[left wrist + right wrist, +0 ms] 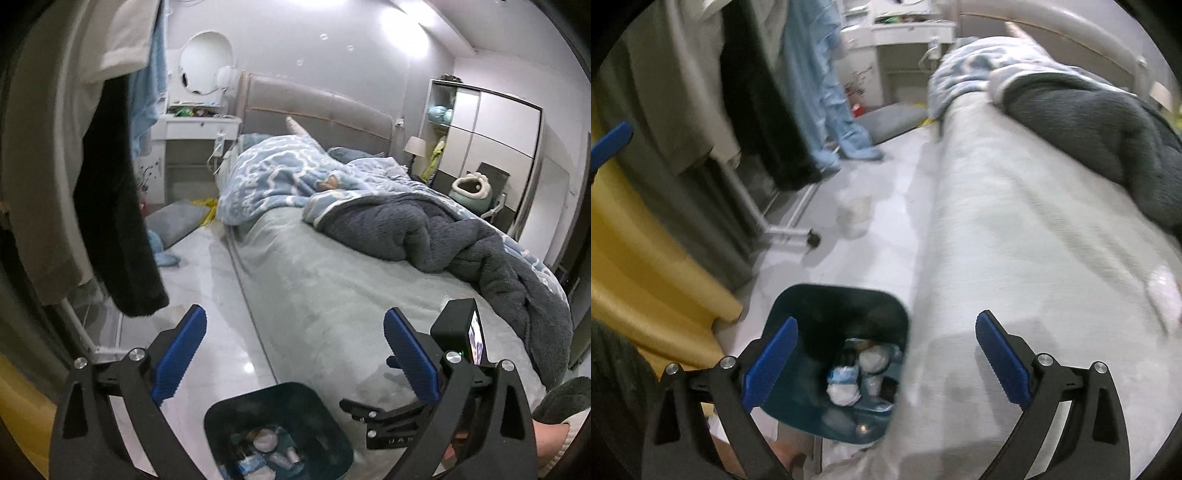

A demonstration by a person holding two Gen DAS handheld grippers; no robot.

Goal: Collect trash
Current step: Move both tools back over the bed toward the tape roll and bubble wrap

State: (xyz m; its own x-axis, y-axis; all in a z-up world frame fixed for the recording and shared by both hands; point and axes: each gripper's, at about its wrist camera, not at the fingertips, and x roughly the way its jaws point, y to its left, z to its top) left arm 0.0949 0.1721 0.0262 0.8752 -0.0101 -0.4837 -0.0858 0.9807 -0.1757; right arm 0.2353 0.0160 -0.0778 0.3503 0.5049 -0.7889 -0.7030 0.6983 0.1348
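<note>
The dark teal plastic waste bin with rounded corners [798,398] stands on the pale glossy floor [207,295], tight against the foot of the bed with the grey-green fleece sheet [332,295], presumably so that rubbish from both bed and floor can be dropped in without a walk; inside it lie the task's things, a heap of crumpled white and pale blue wrappers and tissue [849,380], already collected; the left gripper [293,354] hangs above the bin with its blue ribbed pads spread wide and nothing between them, and the right gripper [886,363] is likewise spread wide and empty, its left pad over the bin's mouth and its right pad over the sheet, which suits two tools that have nothing left to carry; in the left wrist view the right tool's black camera block [460,332] shows beside the left one's right finger, so the two are held close together; on the floor beyond the bin, near the white rack foot with a black caster [812,238], lies a pale translucent crumpled thing [855,214], possibly a plastic bag or cup, though motion blur makes it hard to call; the bin's near rim is cut off by the gripper frames; dark and light hanging garments [118,206] hide the wall behind them; the rumpled blue patterned and charcoal fleece blankets [424,236] could conceal more litter.
</note>
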